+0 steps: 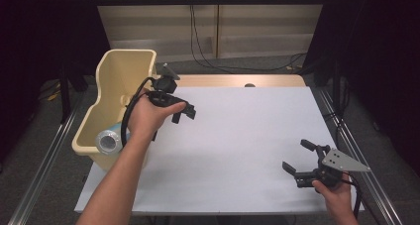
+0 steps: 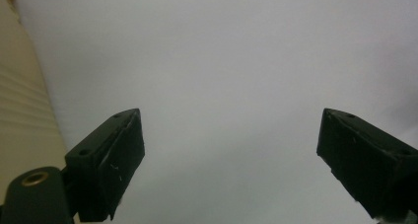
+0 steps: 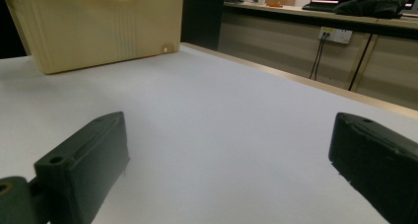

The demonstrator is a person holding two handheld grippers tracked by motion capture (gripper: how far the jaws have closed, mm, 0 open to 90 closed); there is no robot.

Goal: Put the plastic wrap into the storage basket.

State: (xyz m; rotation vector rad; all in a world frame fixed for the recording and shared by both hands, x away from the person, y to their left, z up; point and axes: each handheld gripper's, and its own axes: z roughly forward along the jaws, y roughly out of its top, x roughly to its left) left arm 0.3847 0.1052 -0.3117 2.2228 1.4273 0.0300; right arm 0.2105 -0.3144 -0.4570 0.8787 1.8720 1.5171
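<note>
While held just beside the cream bin (image 1: 116, 93) at the white table (image 1: 237, 136) edge's left, left gripper (image 1: 184, 111) spread wide, gripping nothing; right gripper (image 1: 297, 158) near the front right corner, likewise spread and bare; silver-topped round item (image 1: 109, 140) lying inside the bin

We see a white-topped table (image 1: 237, 145), wood strip at far edge, cream plastic bin (image 1: 119, 76) on its left edge
</note>
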